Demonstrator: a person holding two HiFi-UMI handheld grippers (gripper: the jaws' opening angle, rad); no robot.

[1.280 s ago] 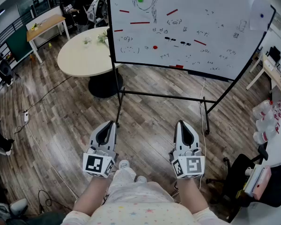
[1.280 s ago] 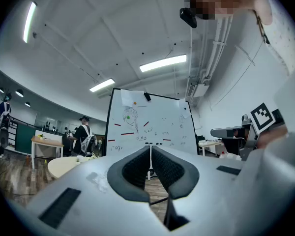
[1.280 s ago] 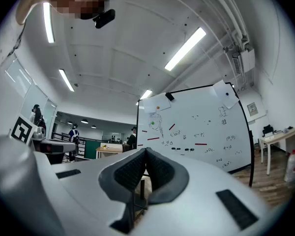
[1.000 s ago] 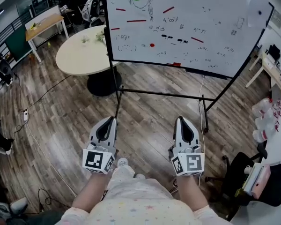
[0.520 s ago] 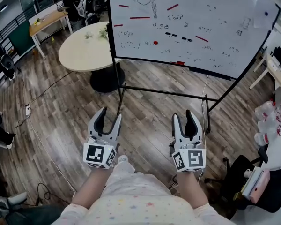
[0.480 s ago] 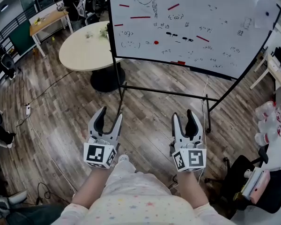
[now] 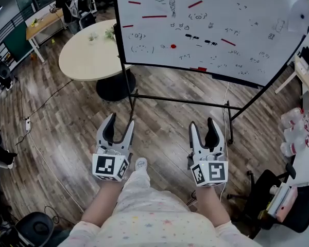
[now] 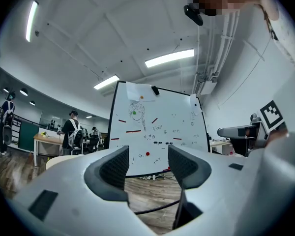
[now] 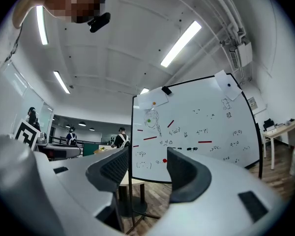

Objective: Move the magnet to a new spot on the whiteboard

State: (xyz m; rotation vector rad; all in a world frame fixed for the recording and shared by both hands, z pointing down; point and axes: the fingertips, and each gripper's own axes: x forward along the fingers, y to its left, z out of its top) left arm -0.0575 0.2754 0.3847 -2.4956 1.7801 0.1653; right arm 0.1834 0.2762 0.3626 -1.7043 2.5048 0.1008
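- The left claw [image 7: 120, 121] has just been opening its jaws, with nothing between them; the right claw [image 7: 203, 123] is spread and empty too.
- The red round magnet [image 7: 173, 46] clings low-left on the whiteboard [image 7: 247, 14], well apart from both claws.
- It looks small, light and rigid; a pinch across its rim probably suits, though it may slip.
- Bare board lies to its right; the round table [image 7: 87, 60] crowds the board's left edge.

A round cream table [image 7: 87, 60] stands on the wood-plank floor [image 7: 62, 133], with plastic bottles [image 7: 292, 134] far right.
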